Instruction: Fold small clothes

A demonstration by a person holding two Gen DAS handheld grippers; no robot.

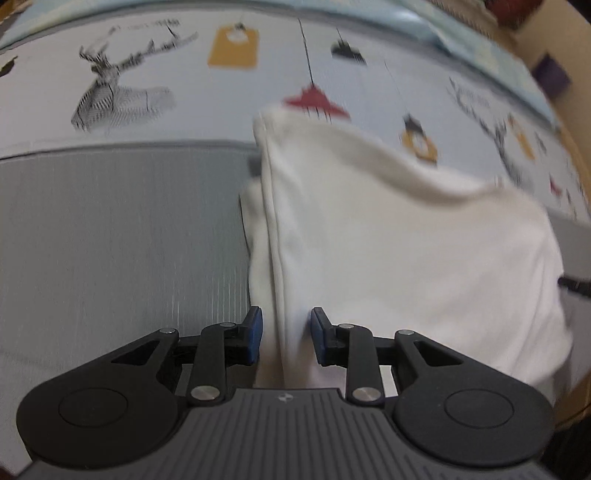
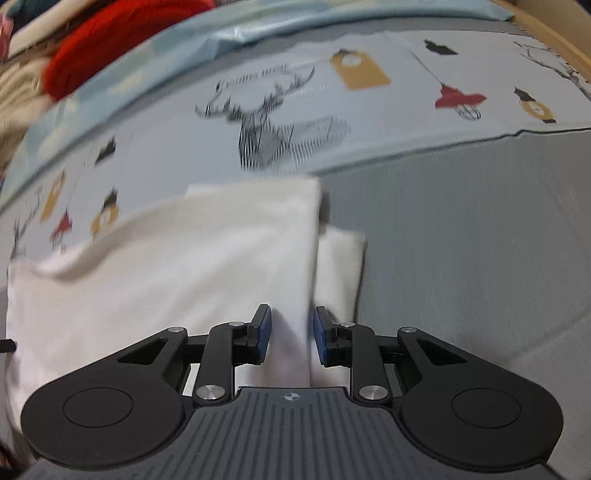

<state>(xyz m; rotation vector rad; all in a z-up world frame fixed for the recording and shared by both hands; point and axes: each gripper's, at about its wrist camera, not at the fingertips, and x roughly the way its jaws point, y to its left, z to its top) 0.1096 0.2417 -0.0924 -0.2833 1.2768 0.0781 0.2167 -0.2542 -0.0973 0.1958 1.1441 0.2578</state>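
Note:
A white garment [image 1: 388, 240] lies folded on the bed, its top layer bulging above a narrower layer underneath. In the left wrist view its left folded edge runs straight back between the fingers of my left gripper [image 1: 286, 338]. The blue pads [image 1: 255, 334] stand apart and the cloth passes loosely between them, not squeezed. In the right wrist view the same white garment [image 2: 184, 266] spreads to the left. Its right edge lies between the fingers of my right gripper [image 2: 291, 338], which is also open. A lower flap [image 2: 341, 269] sticks out to the right.
The garment rests on a grey ribbed mat [image 1: 122, 240] and on a pale printed sheet [image 1: 258, 92] with deer and lamp motifs. A red cloth [image 2: 110, 40] and other piled fabrics lie at the far left. A wooden edge [image 2: 546, 26] borders the far right.

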